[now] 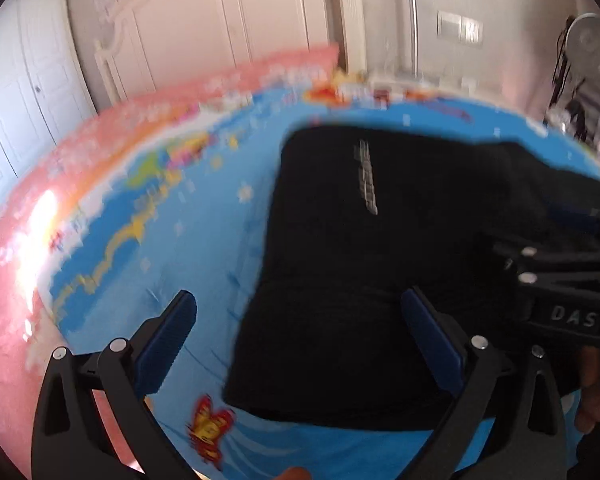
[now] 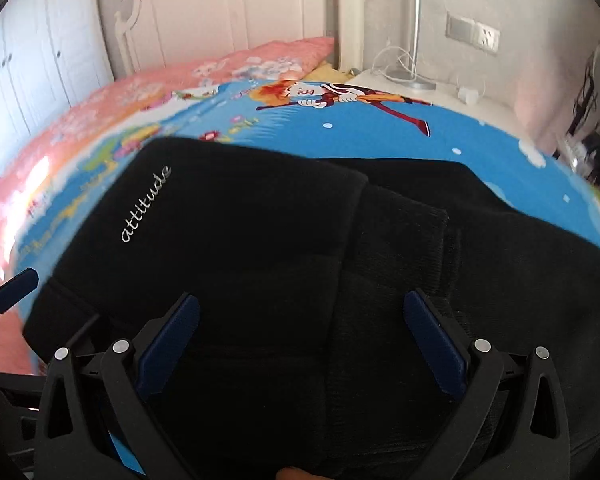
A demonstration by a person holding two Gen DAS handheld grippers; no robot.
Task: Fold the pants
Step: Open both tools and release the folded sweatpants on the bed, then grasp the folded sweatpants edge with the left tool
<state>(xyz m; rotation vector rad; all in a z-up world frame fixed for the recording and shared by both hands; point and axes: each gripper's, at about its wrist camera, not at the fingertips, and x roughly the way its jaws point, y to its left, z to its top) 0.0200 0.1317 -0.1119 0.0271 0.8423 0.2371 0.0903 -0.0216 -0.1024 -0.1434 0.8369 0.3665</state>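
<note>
The black pants (image 1: 360, 264) lie folded on a blue cartoon bedsheet (image 1: 172, 240), with white lettering on the top layer. My left gripper (image 1: 300, 332) is open and empty, hovering over the pants' left edge; its left finger is over the sheet, its right over the cloth. The right gripper's body (image 1: 564, 288) shows at that view's right edge. In the right wrist view the pants (image 2: 260, 240) fill the middle, with the word "attitude" on the top fold. My right gripper (image 2: 302, 336) is open and empty just above the cloth. The left gripper's blue fingertip (image 2: 16, 288) shows at the left.
The bed carries a pink floral quilt (image 2: 100, 108) along its far left side. A white headboard (image 2: 220, 4) and wardrobe stand behind. A white bedside table (image 2: 428, 88) with a lamp base and cables is at the back right. A fan (image 1: 588, 44) stands at the far right.
</note>
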